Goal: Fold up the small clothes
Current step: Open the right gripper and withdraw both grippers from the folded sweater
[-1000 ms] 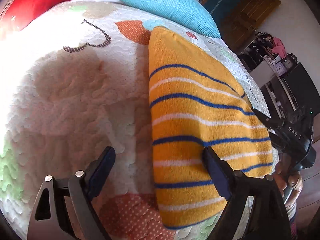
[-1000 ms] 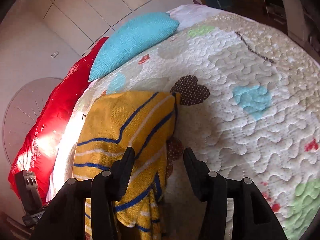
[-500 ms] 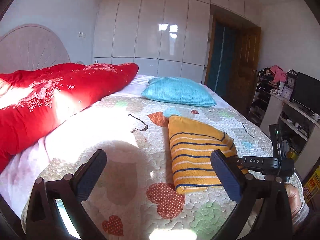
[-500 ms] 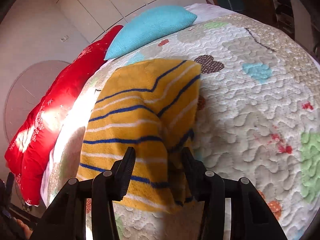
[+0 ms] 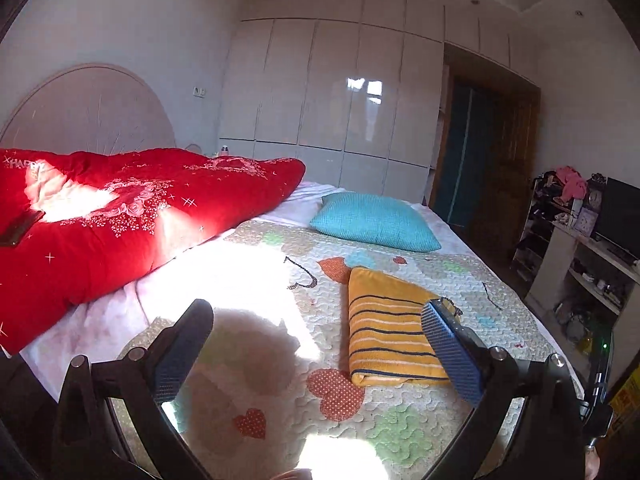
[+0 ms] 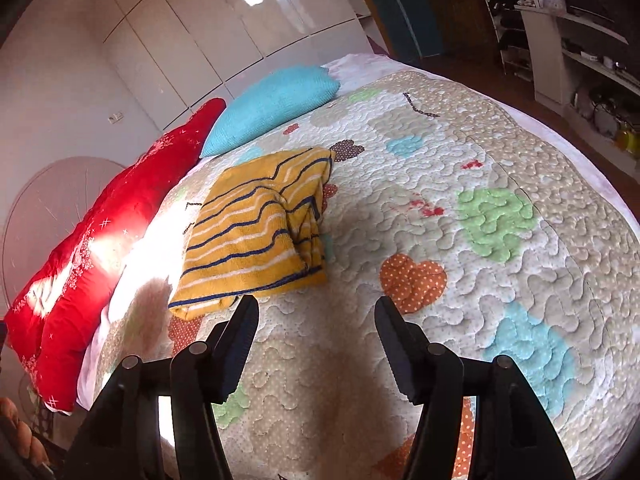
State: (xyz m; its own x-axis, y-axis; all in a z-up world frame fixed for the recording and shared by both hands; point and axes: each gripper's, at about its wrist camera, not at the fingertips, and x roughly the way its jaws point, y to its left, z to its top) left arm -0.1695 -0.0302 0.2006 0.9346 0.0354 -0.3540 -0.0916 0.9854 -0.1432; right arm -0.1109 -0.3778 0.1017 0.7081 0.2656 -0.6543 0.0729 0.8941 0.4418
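Observation:
A folded yellow garment with blue and white stripes lies flat on the patterned quilt; in the right wrist view the garment sits left of centre, its layered edge facing right. My left gripper is wide open, raised above the bed, with nothing between its fingers; its right finger overlaps the garment's near corner in the picture only. My right gripper hangs just in front of the garment's near edge, jaws opening, nothing between them.
A red duvet is bunched along the left by the headboard. A turquoise pillow lies at the far end of the quilt. White wardrobes line the far wall; shelves with clutter stand to the right.
Both grippers have pulled back from the garment, which now lies free on the quilt. The left gripper rose, tilted up toward the room and opened wider. The right gripper's jaws widened.

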